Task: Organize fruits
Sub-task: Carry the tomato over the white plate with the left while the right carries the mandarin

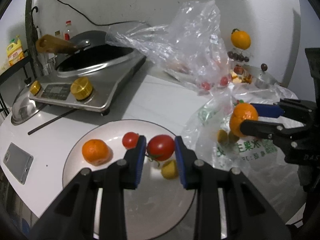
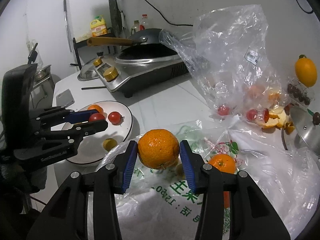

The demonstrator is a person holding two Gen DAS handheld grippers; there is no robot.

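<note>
My left gripper is shut on a red tomato and holds it over the white plate. On that plate lie a mandarin, a smaller tomato and a small yellow fruit. My right gripper is shut on a mandarin, held above a printed plastic bag just right of the plate. From the left wrist view the same gripper shows at the right with its mandarin. Another mandarin lies on the bag.
An induction cooker with a wok stands behind the plate. A phone lies at the left. A clear bag holding small tomatoes stands upright at the back right, with peel, a pot lid and an orange beyond.
</note>
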